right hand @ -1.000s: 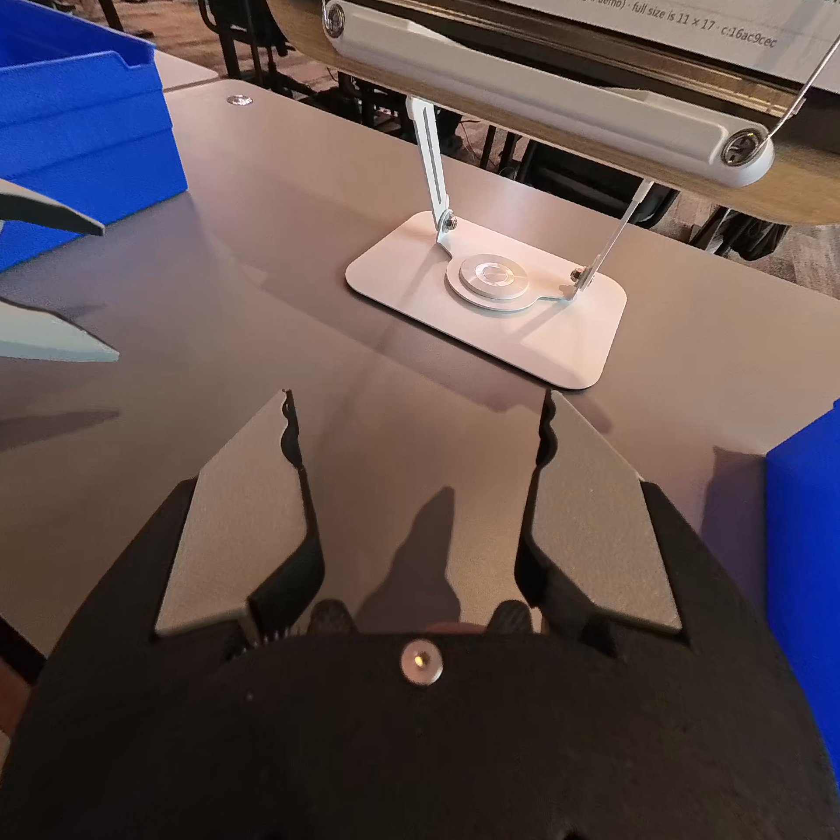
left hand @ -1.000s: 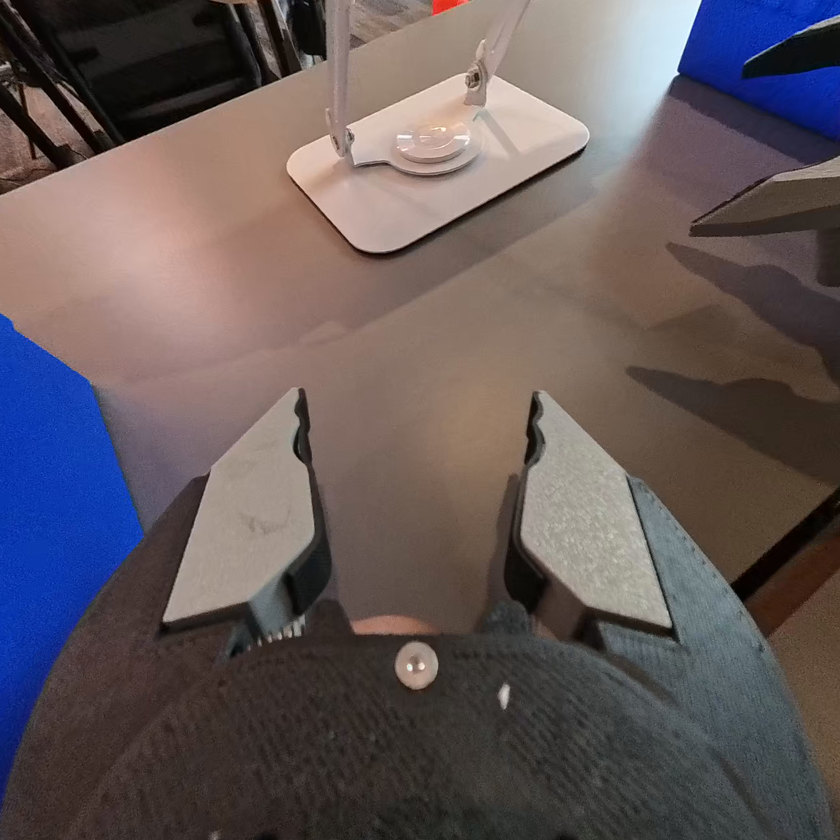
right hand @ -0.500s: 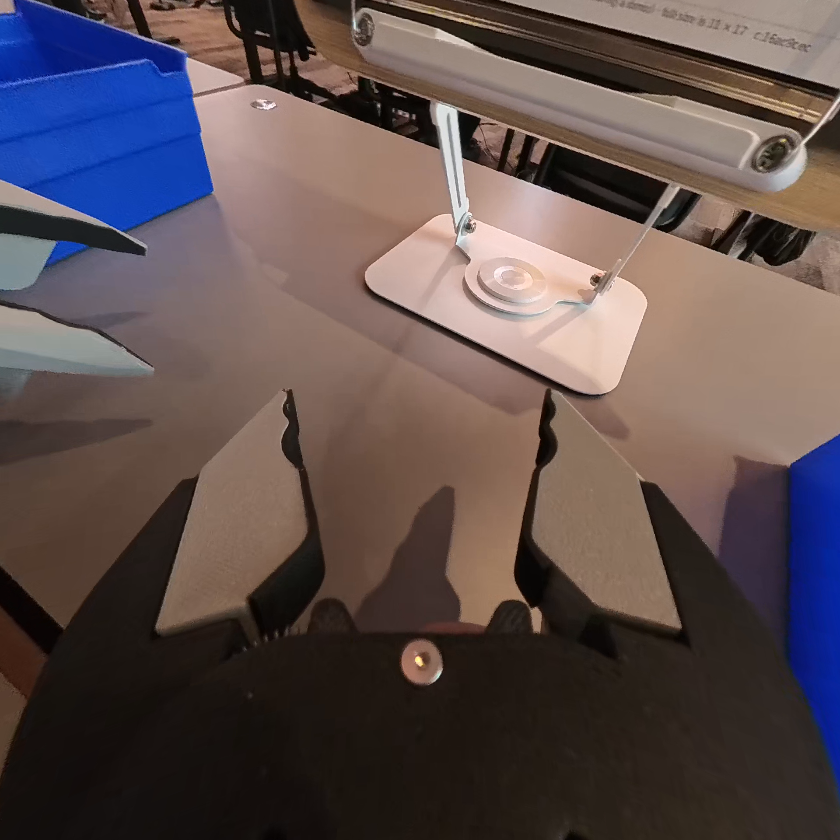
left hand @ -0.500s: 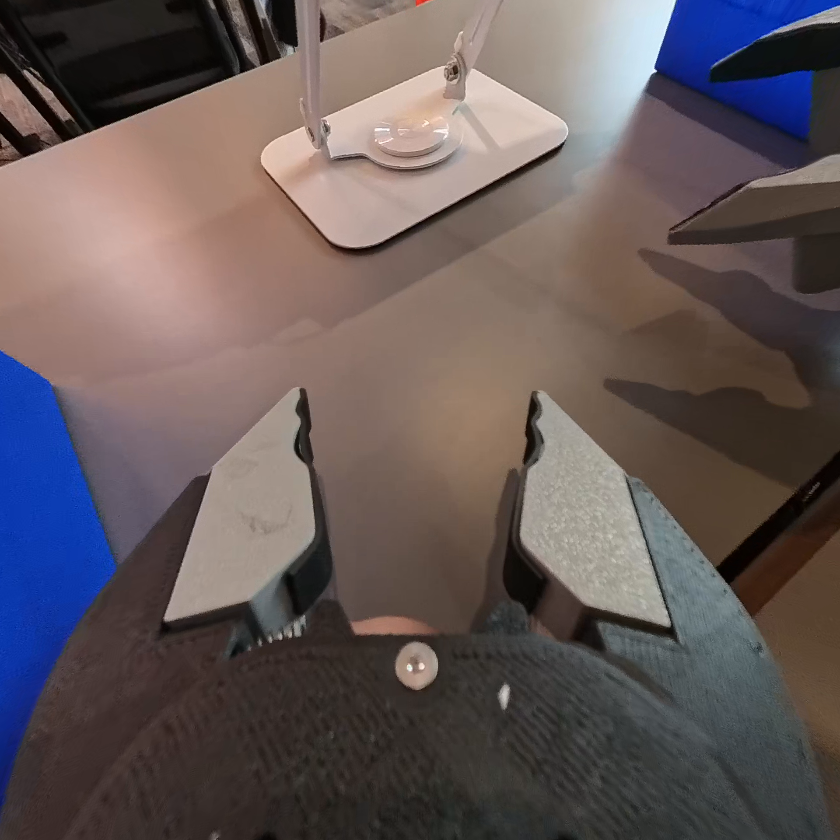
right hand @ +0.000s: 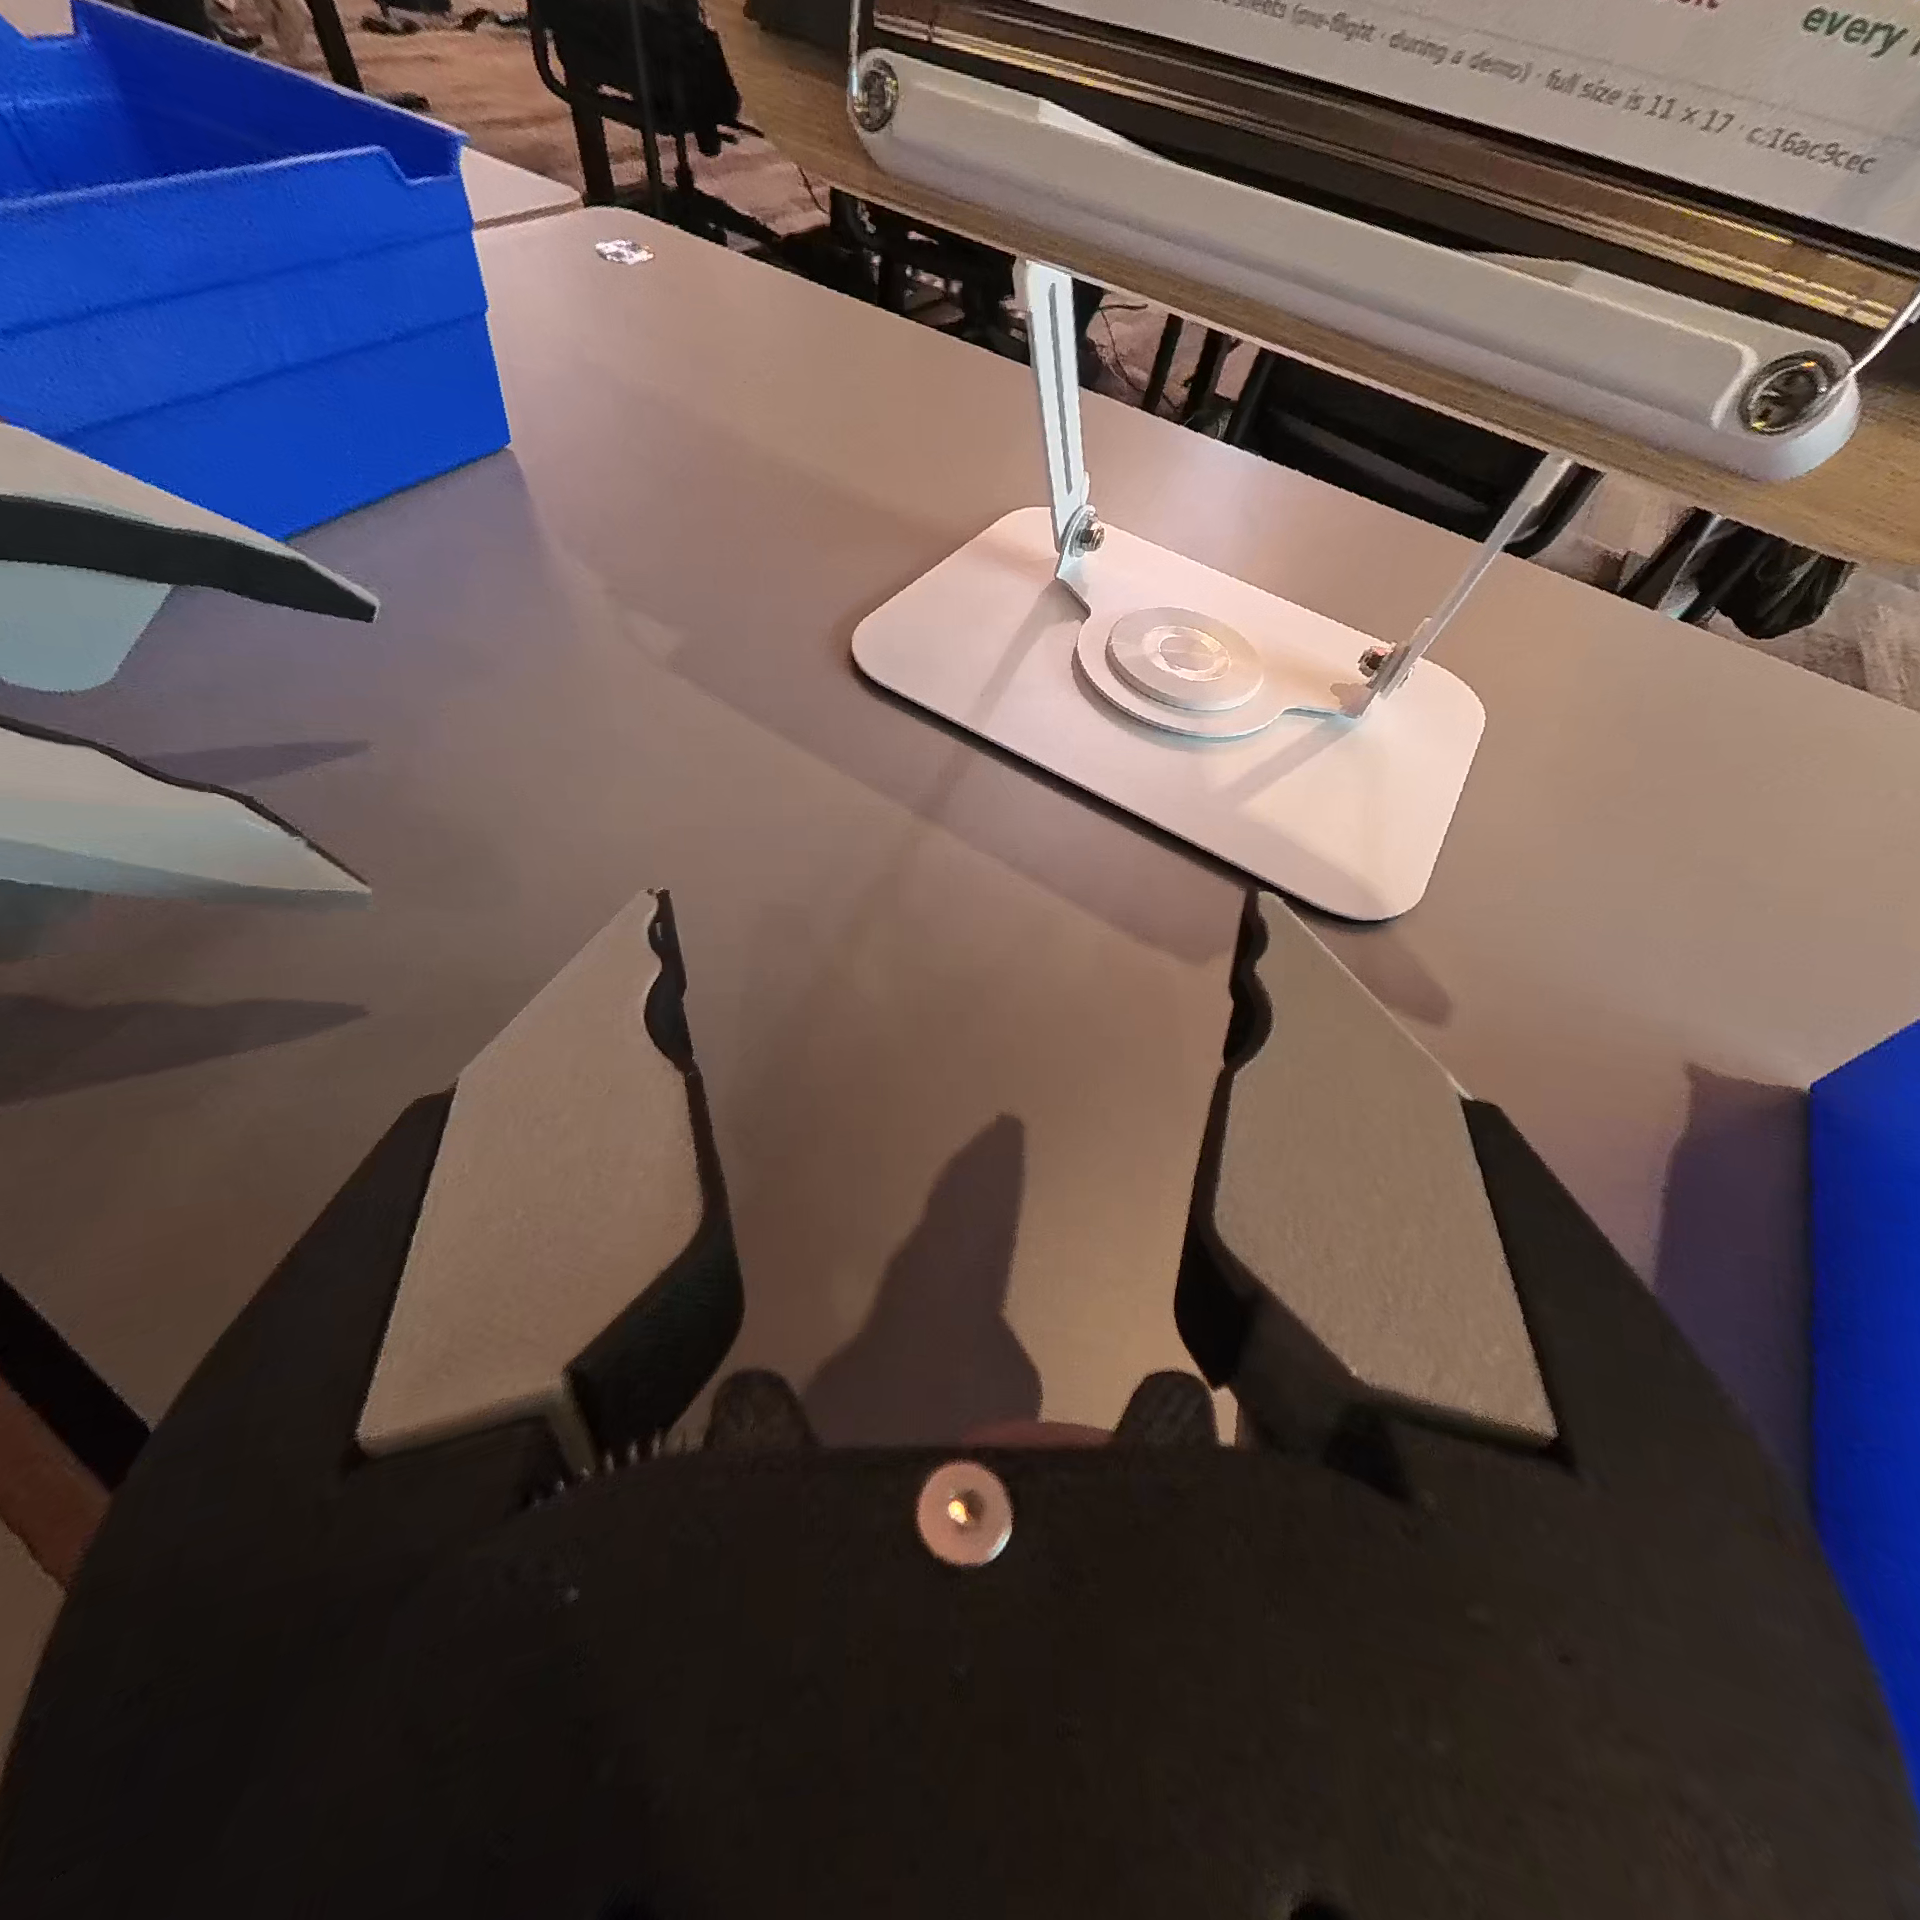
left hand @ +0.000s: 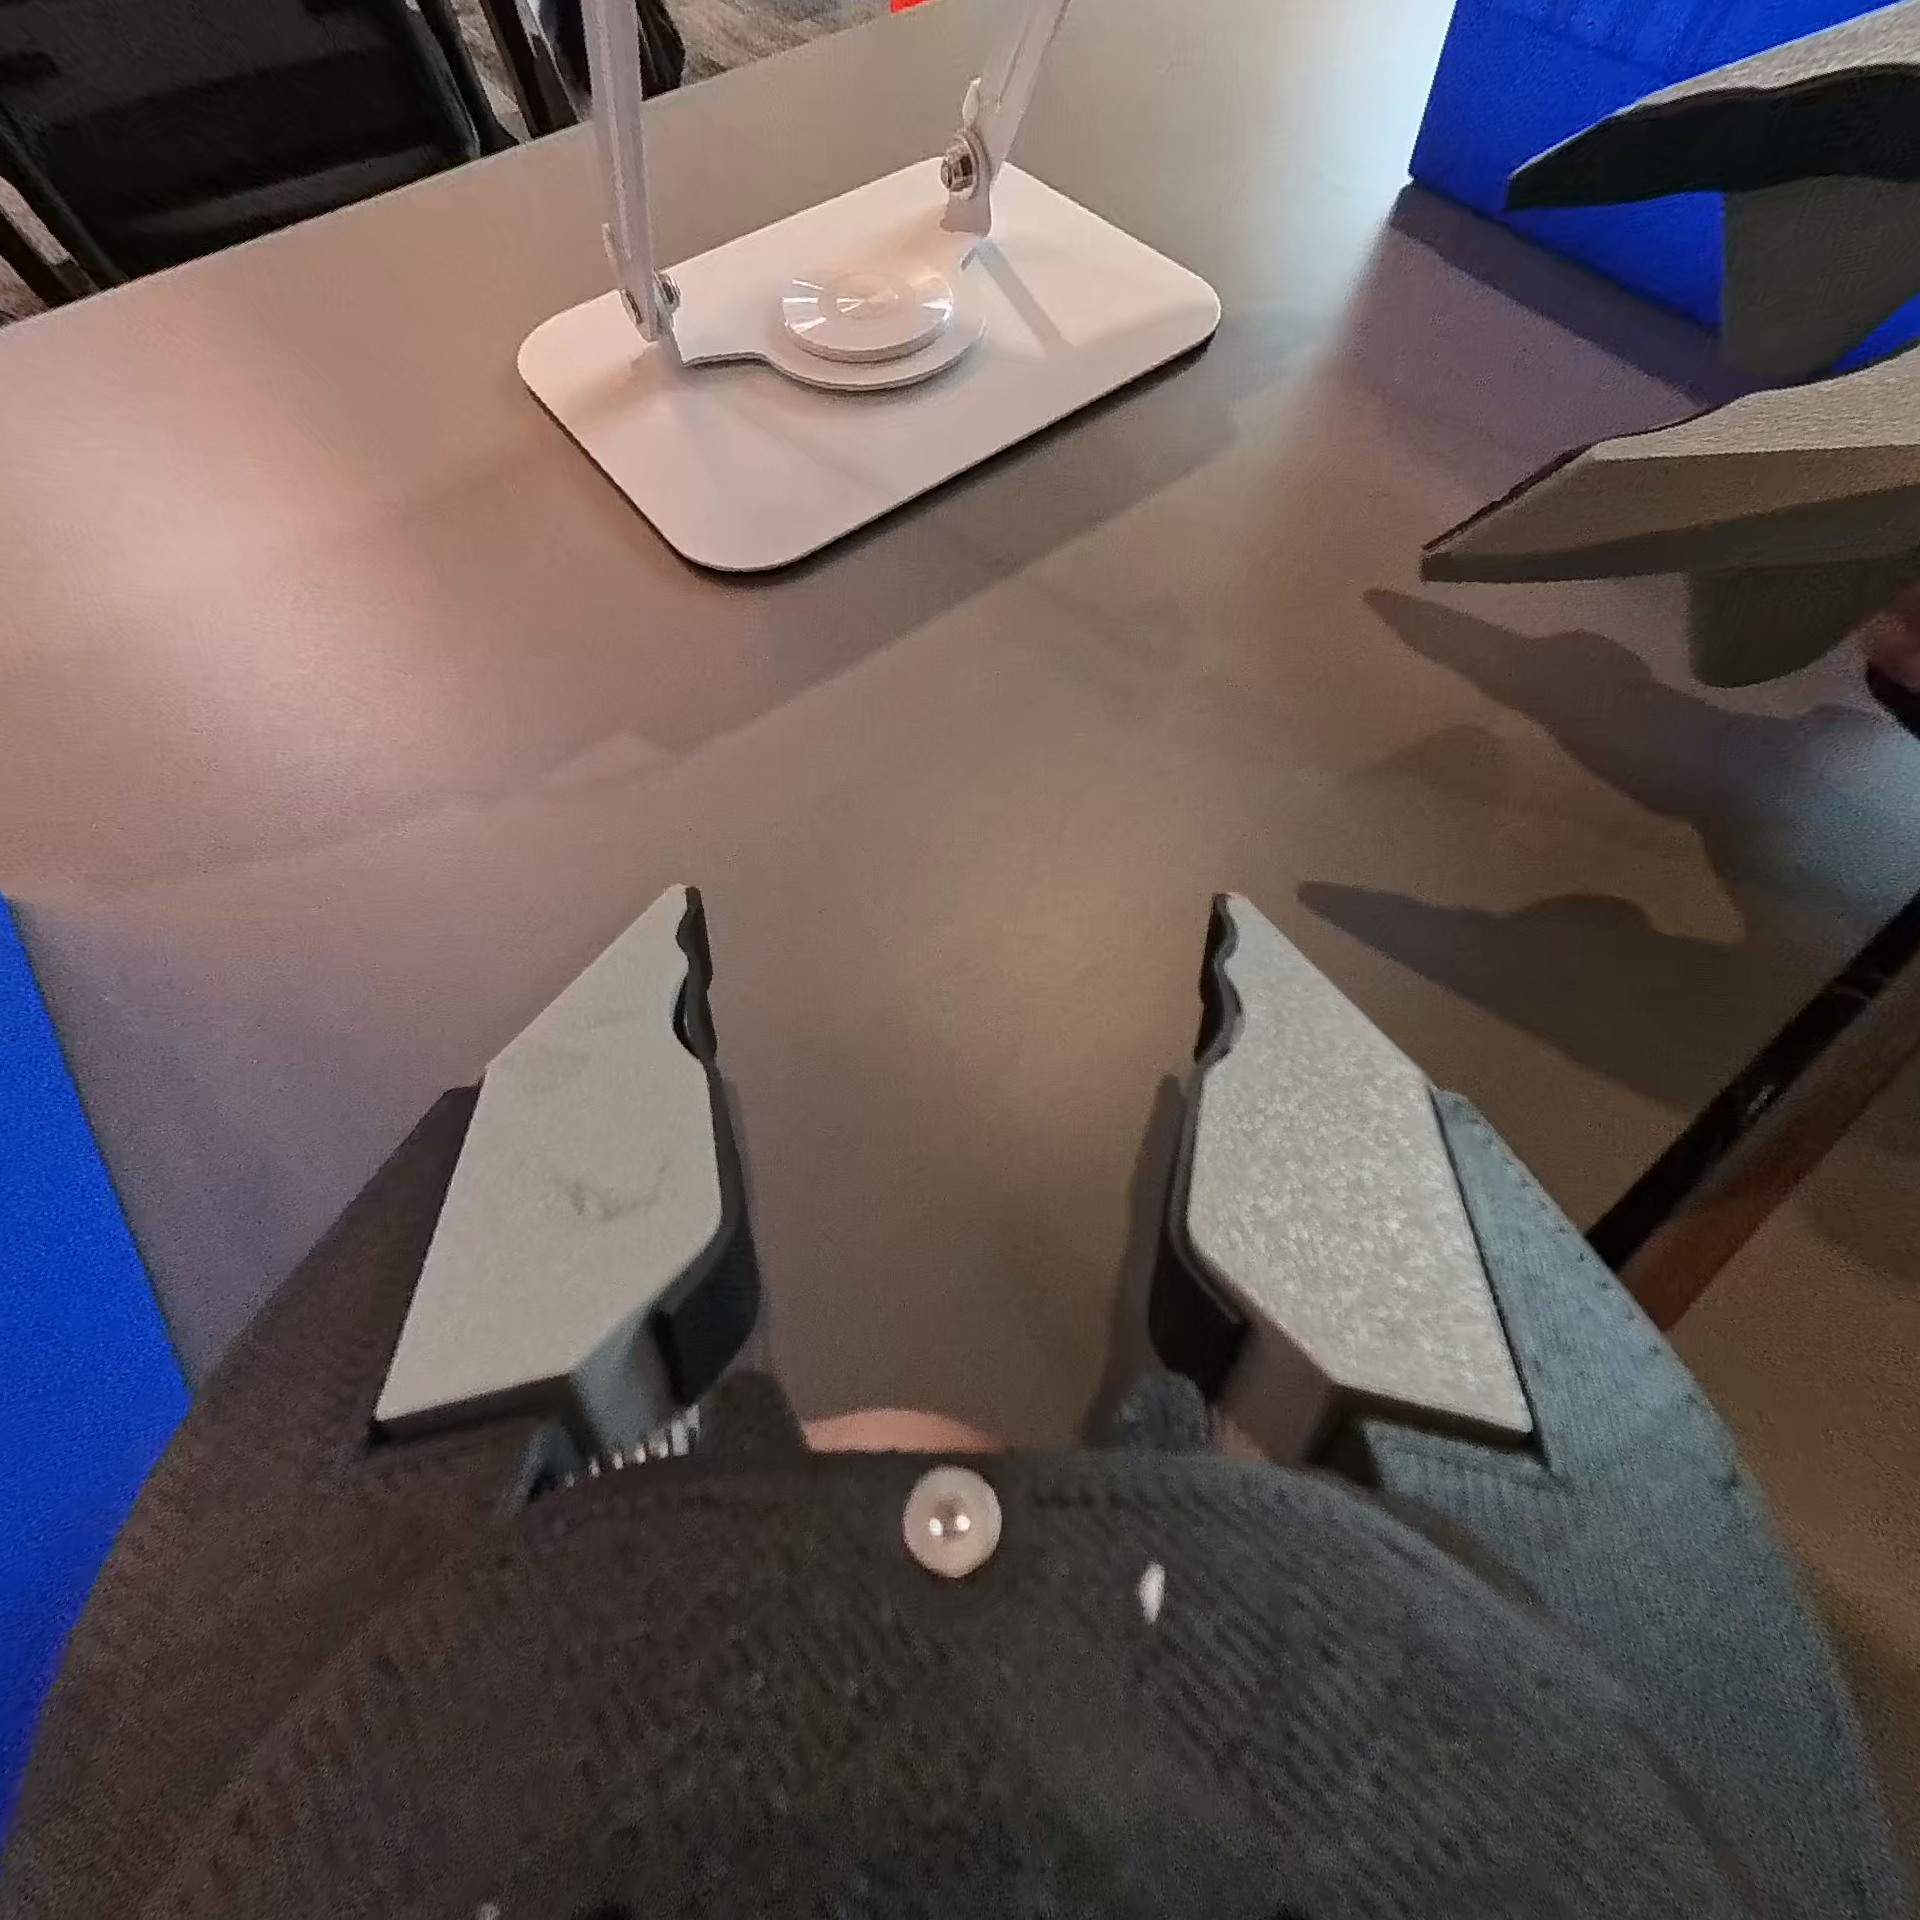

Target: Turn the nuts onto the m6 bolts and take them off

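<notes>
No nuts or bolts show in either view. My left gripper (left hand: 954, 914) is open and empty, held above the bare grey table (left hand: 312, 644). My right gripper (right hand: 951, 914) is open and empty too, above the same table (right hand: 675, 727). The right gripper's fingers (left hand: 1704, 499) reach in from the right edge of the left wrist view. The left gripper's fingers (right hand: 156, 831) reach in from the left edge of the right wrist view. The two grippers face each other's side, apart.
A white metal stand base (left hand: 873, 364) sits on the table ahead; it also shows in the right wrist view (right hand: 1174, 717), holding a board with a paper sheet (right hand: 1455, 125) overhead. Blue bins stand at the left (right hand: 229, 312) and right (right hand: 1870, 1351). The table's front edge (left hand: 1766, 1091) is near.
Both grippers have shifted a little over the table and stay open. The stand base sits more to the right in both views, and the other gripper's fingers reach further into each.
</notes>
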The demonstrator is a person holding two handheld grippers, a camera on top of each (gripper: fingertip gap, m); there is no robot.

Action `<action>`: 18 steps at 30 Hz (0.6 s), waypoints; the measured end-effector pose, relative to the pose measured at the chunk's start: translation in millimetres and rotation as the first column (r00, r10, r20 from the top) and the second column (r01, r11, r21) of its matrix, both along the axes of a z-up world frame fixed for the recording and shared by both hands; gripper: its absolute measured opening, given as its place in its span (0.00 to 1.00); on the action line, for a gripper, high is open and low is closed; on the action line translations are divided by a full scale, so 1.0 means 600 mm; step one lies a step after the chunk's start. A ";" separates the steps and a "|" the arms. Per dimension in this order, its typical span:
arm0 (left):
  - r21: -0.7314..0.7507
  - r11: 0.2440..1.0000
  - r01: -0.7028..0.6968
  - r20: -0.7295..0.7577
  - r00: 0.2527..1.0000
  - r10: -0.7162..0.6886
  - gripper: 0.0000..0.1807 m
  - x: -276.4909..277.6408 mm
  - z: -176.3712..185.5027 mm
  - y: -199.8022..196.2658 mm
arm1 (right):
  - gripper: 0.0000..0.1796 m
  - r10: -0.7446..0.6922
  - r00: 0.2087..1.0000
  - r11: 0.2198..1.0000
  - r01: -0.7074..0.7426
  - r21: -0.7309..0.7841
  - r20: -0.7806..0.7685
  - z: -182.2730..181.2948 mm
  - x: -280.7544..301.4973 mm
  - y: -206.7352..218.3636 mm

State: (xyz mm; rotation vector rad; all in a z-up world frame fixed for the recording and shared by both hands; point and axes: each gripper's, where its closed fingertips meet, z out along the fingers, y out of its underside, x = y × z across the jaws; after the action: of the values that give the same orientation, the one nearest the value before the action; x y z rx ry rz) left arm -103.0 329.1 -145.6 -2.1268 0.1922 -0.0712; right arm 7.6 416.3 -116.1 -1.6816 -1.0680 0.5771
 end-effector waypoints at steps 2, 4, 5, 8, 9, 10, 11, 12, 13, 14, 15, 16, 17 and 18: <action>0.008 1.000 -0.004 0.022 1.000 0.003 0.51 0.001 0.004 0.000 | 0.57 -0.007 1.000 1.000 0.007 -0.007 -0.011 -0.001 0.002 0.003; 0.013 1.000 -0.014 0.040 0.999 0.013 0.51 -0.001 0.009 -0.003 | 0.57 -0.016 1.000 1.000 0.016 -0.014 -0.013 -0.004 0.004 0.007; 0.015 1.000 -0.020 0.052 0.998 0.019 0.51 -0.003 0.013 -0.006 | 0.57 -0.022 1.000 1.000 0.022 -0.012 -0.014 -0.004 0.006 0.009; 0.040 0.999 -0.021 0.086 0.996 0.017 0.51 -0.005 0.050 -0.021 | 0.57 -0.030 0.999 0.999 0.030 -0.016 -0.023 -0.002 0.009 0.013; 0.059 0.998 -0.016 0.091 0.996 0.010 0.51 -0.007 0.073 -0.028 | 0.57 -0.028 0.999 0.999 0.027 -0.018 -0.030 0.000 0.009 0.012; 0.071 0.997 -0.031 0.074 0.997 0.026 0.49 -0.018 0.095 -0.034 | 0.57 -0.024 0.999 1.000 0.023 -0.017 -0.034 0.002 0.008 0.010; 0.076 0.995 -0.066 0.042 0.997 0.063 0.49 -0.040 0.119 -0.040 | 0.57 -0.019 0.999 1.000 0.019 -0.013 -0.037 0.005 0.007 0.008; 0.085 0.992 -0.098 0.013 0.995 0.097 0.49 -0.065 0.146 -0.044 | 0.57 -0.014 0.999 1.000 0.014 -0.008 -0.036 0.007 0.006 0.006; 0.099 0.987 -0.125 -0.009 0.992 0.126 0.49 -0.092 0.175 -0.048 | 0.57 -0.009 0.999 1.000 0.009 -0.002 -0.033 0.007 0.004 0.003; 0.114 0.982 -0.153 -0.027 0.987 0.157 0.49 -0.124 0.204 -0.050 | 0.57 -0.004 1.000 1.000 0.004 0.004 -0.030 0.008 0.003 0.000; 0.126 0.974 -0.188 -0.049 0.979 0.195 0.49 -0.163 0.231 -0.050 | 0.57 0.001 1.000 1.000 -0.001 0.009 -0.025 0.007 0.001 -0.002; 0.134 0.965 -0.225 -0.078 0.968 0.237 0.49 -0.205 0.254 -0.049 | 0.57 0.006 1.000 1.000 -0.006 0.012 -0.022 0.007 0.000 -0.005; 0.127 0.956 -0.265 -0.110 0.954 0.279 0.49 -0.251 0.267 -0.047 | 0.57 0.011 1.000 1.000 -0.011 0.013 -0.019 0.006 -0.002 -0.007; 0.090 0.949 -0.302 -0.138 0.940 0.312 0.49 -0.295 0.267 -0.044 | 0.57 0.016 1.000 1.000 -0.016 0.012 -0.016 0.005 -0.003 -0.010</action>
State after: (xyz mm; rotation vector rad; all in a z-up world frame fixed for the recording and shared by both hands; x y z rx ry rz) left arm -279.8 302.6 14.8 -2.0702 -0.0513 0.2775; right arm 5.6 410.4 -113.1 -1.6571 -1.0724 0.5931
